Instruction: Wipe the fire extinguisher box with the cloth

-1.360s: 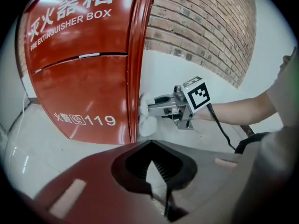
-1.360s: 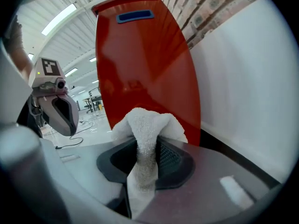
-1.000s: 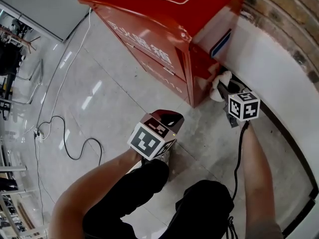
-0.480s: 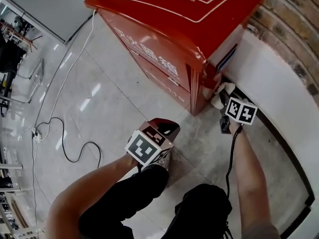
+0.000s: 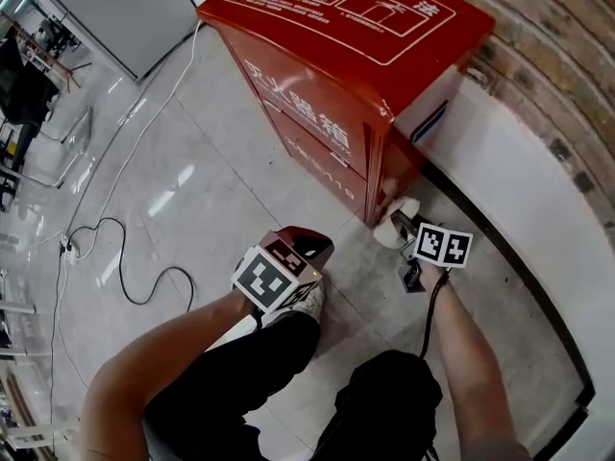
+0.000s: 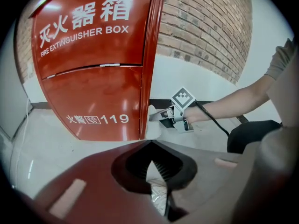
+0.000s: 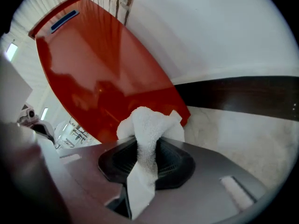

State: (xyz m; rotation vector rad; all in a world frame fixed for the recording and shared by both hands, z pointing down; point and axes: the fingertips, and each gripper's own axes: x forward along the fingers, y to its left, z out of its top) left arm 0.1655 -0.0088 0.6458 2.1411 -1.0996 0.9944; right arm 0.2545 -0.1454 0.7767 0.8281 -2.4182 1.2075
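Right gripper [image 7: 145, 155], jaws clamped on the white terry cloth [image 7: 148, 125], has slid down the side of the tall red metal fire extinguisher box [image 5: 317, 75] to its bottom front corner. This stroke looks nearly spent. Left gripper [image 6: 150, 158] is closed, empty and held clear.

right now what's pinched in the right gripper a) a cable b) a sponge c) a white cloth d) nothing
c: the right gripper is shut on a white cloth, which bunches out past its jaws near the red box.
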